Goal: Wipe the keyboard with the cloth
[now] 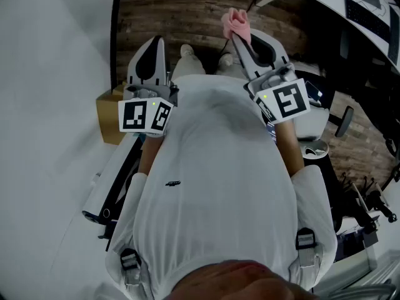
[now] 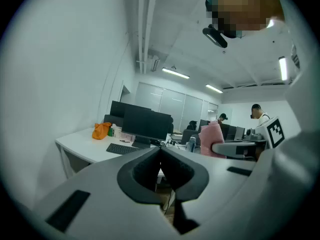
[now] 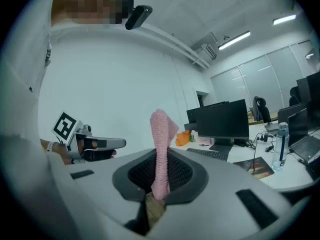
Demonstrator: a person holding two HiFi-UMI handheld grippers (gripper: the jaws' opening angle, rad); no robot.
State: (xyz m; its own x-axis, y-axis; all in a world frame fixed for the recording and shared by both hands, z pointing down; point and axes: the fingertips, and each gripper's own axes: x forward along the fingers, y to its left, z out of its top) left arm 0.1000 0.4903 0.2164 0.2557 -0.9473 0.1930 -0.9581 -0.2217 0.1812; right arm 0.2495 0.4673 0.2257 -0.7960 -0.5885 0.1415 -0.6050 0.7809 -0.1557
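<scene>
Right gripper view: cloth [image 3: 161, 134] clamped, keyboard [image 3: 207, 154] well off

A cardboard box [image 1: 107, 114] sits at the person's left; I can't see what's inside it. The right gripper [image 3: 160, 176] is clenched on the pink cloth, which stands straight up out of its jaws. The left gripper [image 2: 160, 150] has its jaws pressed together on nothing. The keyboard lies on a white desk [image 3: 272, 176] before dark monitors [image 3: 225, 120], well apart from both grippers.
</scene>
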